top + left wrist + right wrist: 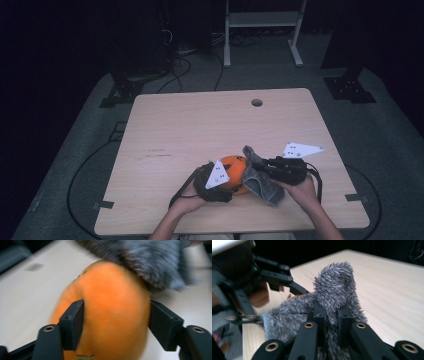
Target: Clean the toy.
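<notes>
Orange, smooth rounded object (110, 315) near the wooden table's (200, 125) front edge, clamped by left gripper (116, 327); right gripper (331, 315) pinches grey fuzzy cloth (334, 287) draped on it; risk: a hard wipe may twist the slick object loose.
</notes>
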A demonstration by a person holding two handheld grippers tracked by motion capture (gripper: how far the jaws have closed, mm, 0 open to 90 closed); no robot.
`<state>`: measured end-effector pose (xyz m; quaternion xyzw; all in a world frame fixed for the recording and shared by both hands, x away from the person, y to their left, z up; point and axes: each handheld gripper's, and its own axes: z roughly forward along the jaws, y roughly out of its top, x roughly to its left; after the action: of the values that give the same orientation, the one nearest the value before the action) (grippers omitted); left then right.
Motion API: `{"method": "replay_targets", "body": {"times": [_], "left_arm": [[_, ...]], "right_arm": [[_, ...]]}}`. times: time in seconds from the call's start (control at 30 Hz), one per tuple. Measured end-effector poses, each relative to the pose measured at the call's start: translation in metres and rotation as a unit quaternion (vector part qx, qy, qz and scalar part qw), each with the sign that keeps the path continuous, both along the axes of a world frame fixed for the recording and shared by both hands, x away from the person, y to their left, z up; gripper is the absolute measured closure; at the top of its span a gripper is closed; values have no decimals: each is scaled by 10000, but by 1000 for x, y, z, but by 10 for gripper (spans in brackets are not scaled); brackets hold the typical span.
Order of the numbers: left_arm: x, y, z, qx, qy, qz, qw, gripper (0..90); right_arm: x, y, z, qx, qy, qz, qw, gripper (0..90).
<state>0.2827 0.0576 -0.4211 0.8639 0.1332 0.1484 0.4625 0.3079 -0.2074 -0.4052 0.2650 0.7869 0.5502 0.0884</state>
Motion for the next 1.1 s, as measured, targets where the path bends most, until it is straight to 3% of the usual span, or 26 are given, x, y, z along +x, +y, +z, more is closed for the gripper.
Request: {"method": "replay_targets", "body": {"times": [0.03,0.07,0.17,0.2,0.23,0.37,0.47,0.5,0.57,0.6,0.67,0.73,0.8,0.83,0.87,0.97,1.0,1.03,1.1], "left_arm": [[0,0,0,0,0,0,10000,316],[0,1,1,-49,123,-141,9998,305],[1,6,6,-211,244,-242,9992,286],[4,9,8,-445,227,-114,9987,286],[6,10,9,-500,190,-41,9986,288],[10,11,5,-537,235,201,9981,361],[12,13,-3,-408,478,304,9976,414],[12,13,-3,-408,478,304,9976,421],[13,14,-1,-320,645,253,9971,428],[11,15,1,-158,798,92,9966,434],[10,15,3,-74,771,-7,9970,434],[8,15,9,28,557,-258,9981,396],[9,15,12,23,509,-304,9982,374],[11,14,15,-34,448,-300,9985,343],[16,10,19,-71,312,-313,9990,257],[24,2,19,107,328,-319,9989,175],[32,-5,14,291,600,-380,9970,160],[32,-5,14,291,600,-380,9970,158],[34,-9,5,390,785,-450,9951,160]], "right_arm": [[0,0,0,0,0,0,10000,805],[0,3,-7,-279,74,76,9996,806],[0,2,-12,-225,264,237,9991,806],[-3,1,-13,-323,287,324,9985,805],[-5,0,-13,-352,301,418,9981,805],[-9,1,-14,-461,327,577,9967,805],[-11,-8,-14,-361,283,408,9981,805],[-11,-8,-14,-361,283,408,9981,805],[-10,-11,-14,-417,242,213,9986,804],[-9,-12,-16,-404,328,214,9984,804],[-8,-10,-19,-429,396,282,9979,803],[-9,-6,-22,-484,465,474,9966,802],[-10,-7,-22,-511,451,490,9965,802],[-10,-8,-22,-526,452,508,9963,802],[-10,-10,-24,-489,491,575,9959,802],[-11,-11,-25,-481,485,623,9957,802],[-12,-11,-24,-491,456,653,9956,802],[-12,-11,-24,-491,456,653,9956,802],[-12,-12,-25,-511,451,679,9954,802]]}}
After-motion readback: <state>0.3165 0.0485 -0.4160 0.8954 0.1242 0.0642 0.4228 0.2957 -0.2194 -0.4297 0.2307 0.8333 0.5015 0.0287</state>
